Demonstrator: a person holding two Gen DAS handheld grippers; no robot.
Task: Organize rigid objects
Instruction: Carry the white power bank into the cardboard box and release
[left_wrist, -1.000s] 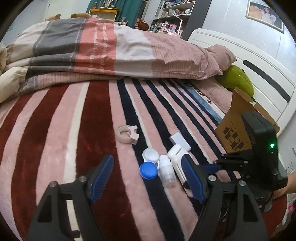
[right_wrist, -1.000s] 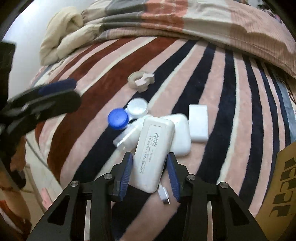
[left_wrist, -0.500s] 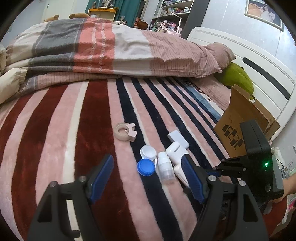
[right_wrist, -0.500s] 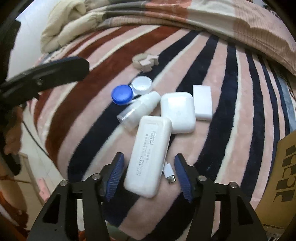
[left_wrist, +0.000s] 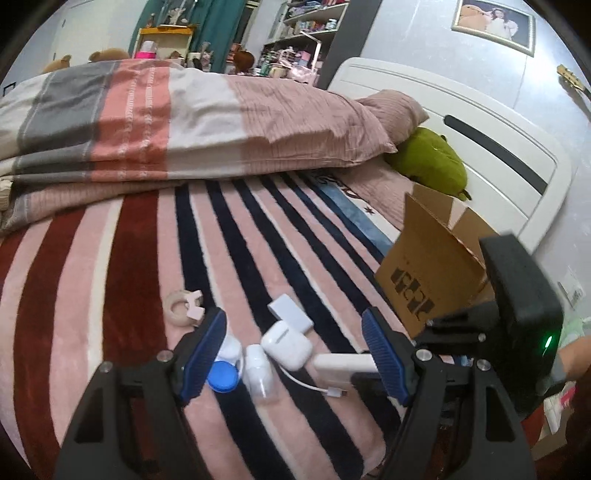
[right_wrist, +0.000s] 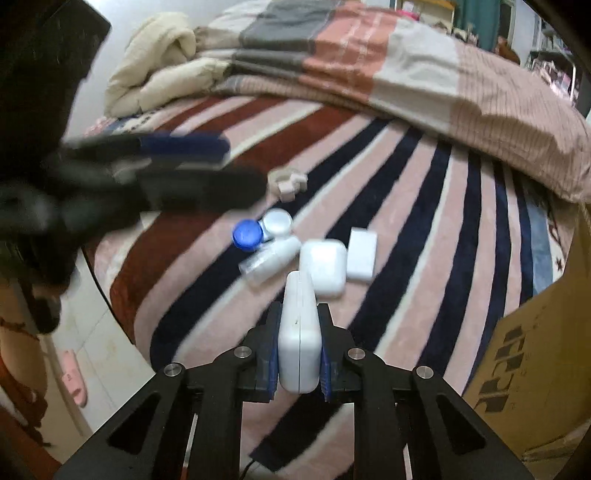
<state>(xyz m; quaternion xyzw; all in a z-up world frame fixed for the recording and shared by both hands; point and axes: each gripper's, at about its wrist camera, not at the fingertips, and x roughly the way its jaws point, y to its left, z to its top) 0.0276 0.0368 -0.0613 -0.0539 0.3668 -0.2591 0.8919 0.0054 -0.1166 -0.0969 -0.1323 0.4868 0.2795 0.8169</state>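
My right gripper (right_wrist: 298, 363) is shut on a white power bank (right_wrist: 298, 332), held on edge above the striped blanket; it shows in the left wrist view (left_wrist: 343, 363) with its white cable (left_wrist: 314, 386) trailing. My left gripper (left_wrist: 293, 354) is open and empty over the cluster. On the blanket lie a white earbud case (left_wrist: 286, 343), a small white box (left_wrist: 290, 312), a clear bottle (left_wrist: 258, 371), a blue-and-white lens case (left_wrist: 223, 373) and a beige ring toy (left_wrist: 183, 304).
An open cardboard box (left_wrist: 432, 269) stands on the bed at the right, also at the right edge of the right wrist view (right_wrist: 532, 369). A folded duvet (left_wrist: 166, 122), a green plush (left_wrist: 432, 162) and the white headboard (left_wrist: 480, 147) lie beyond. The bed edge and floor (right_wrist: 92, 362) are left.
My right gripper closed on the power bank and lifted it off the blanket, turned on edge. My left gripper moved forward over the small objects.
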